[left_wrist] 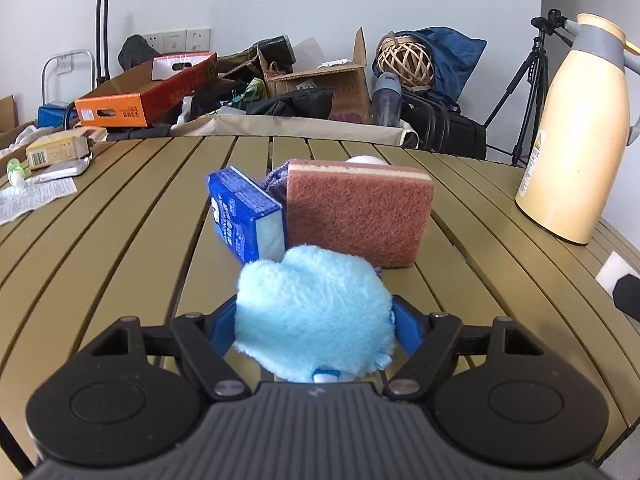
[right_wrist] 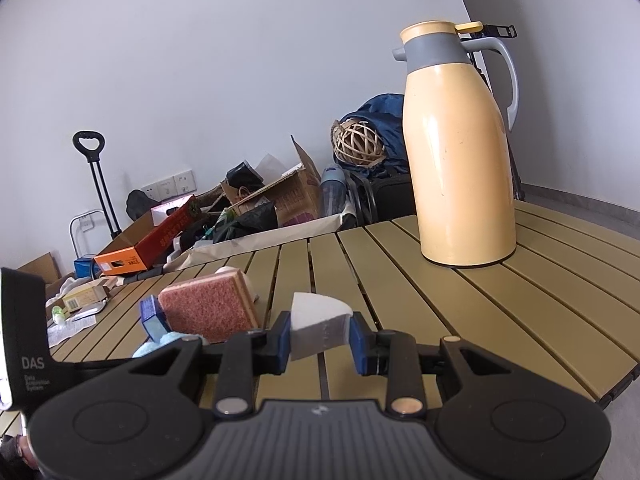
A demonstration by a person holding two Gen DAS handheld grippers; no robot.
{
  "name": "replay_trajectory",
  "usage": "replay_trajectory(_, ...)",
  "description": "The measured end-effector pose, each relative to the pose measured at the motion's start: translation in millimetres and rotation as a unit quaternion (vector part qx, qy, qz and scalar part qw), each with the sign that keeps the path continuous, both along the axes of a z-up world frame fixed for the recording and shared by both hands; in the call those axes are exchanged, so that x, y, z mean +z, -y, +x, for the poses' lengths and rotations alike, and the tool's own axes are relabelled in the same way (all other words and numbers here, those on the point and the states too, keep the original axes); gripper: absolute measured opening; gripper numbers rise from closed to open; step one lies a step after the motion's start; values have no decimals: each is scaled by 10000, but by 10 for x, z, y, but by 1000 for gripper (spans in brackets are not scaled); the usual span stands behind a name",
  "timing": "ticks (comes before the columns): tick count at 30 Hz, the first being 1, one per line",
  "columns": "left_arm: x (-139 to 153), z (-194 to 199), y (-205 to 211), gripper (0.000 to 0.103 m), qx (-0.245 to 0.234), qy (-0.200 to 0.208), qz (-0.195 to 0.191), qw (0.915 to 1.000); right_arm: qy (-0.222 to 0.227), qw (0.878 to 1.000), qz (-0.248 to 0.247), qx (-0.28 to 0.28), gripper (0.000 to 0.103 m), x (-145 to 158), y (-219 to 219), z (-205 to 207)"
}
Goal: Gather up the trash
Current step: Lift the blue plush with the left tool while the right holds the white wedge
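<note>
A light blue plush toy (left_wrist: 312,312) sits between the blue pads of my left gripper (left_wrist: 314,322), and both pads touch its sides. Just beyond it on the slatted table (left_wrist: 120,240) stand a blue box (left_wrist: 246,216) and a pink scouring sponge (left_wrist: 360,216) on edge, with purple cloth (left_wrist: 276,180) behind them. My right gripper (right_wrist: 320,340) is shut on a white wedge-shaped piece (right_wrist: 316,320), held just above the table. The same sponge (right_wrist: 208,308) and blue box (right_wrist: 152,316) lie to its left in the right wrist view.
A tall cream thermos jug (right_wrist: 460,152) stands on the table's right side. At the far left lie a small carton (left_wrist: 56,152), a printed leaflet (left_wrist: 32,198) and a green-capped bottle (left_wrist: 16,170). Boxes, bags and a tripod (left_wrist: 532,92) crowd the floor beyond.
</note>
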State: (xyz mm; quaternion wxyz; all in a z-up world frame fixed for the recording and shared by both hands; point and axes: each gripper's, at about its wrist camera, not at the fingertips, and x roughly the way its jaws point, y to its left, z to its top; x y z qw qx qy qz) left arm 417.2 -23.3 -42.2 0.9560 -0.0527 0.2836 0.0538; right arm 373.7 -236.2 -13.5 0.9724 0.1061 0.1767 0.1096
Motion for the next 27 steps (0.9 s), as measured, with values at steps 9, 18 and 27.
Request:
replay_trajectory(9,166,-282,-62,77,-110,386,100,9991,59,9999,-24,106,29,23,-31,-42)
replay_trajectory(18,318,-632,-223,77,-200,641,-61,9977,174,9995,-108,245,29,109,-98,-192)
replay_trajectory(27,478,-1056,-282,77,-240,713,-49,9972,109,9985,-260,463,29,185,-278,-510)
